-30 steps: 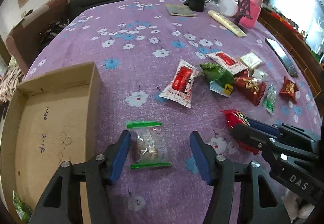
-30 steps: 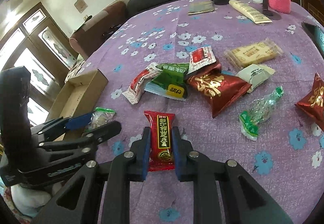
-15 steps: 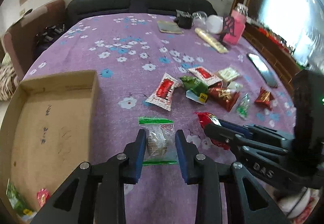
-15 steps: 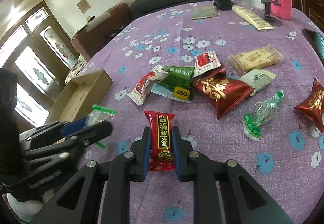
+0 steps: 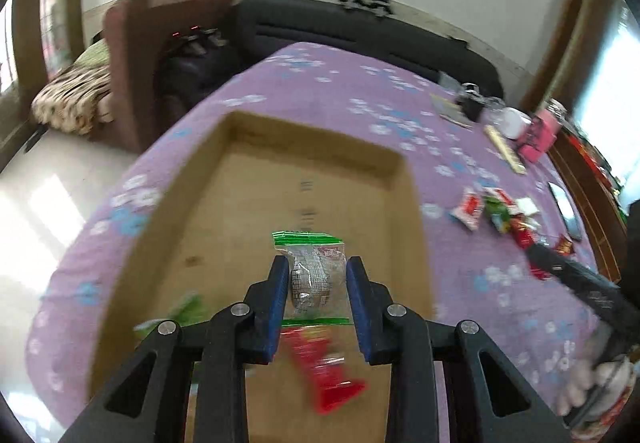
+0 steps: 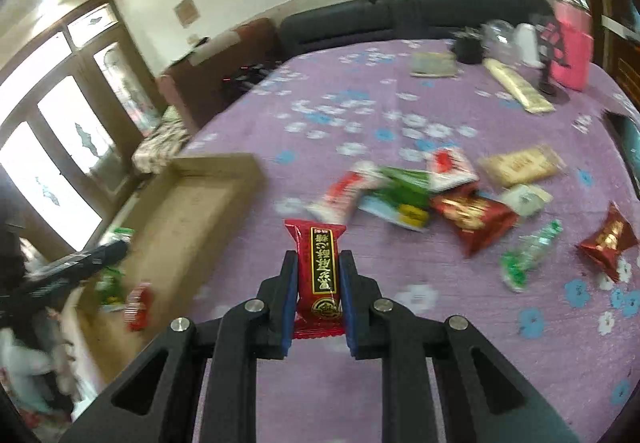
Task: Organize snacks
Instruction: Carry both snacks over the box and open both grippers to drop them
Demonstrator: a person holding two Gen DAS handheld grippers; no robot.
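Note:
My left gripper (image 5: 317,275) is shut on a clear snack packet with green ends (image 5: 314,275) and holds it above the open cardboard box (image 5: 208,179). A red packet (image 5: 324,371) and a green packet (image 5: 180,313) lie in the box. My right gripper (image 6: 319,275) is shut on a red snack bar with a black label (image 6: 320,271), held above the purple flowered tablecloth (image 6: 460,355) to the right of the box (image 6: 192,199). A pile of loose snacks (image 6: 420,191) lies beyond it.
A red foil packet (image 6: 606,241) and a clear green-ended packet (image 6: 528,255) lie at the right. A pink bottle (image 6: 570,43), a phone stand, a black cup and a cracker sleeve (image 6: 516,85) stand at the far edge. Sofas surround the table.
My left gripper has lifted the clear packet and carried it left, over the box. My right gripper has lifted the red bar and moved it toward the box.

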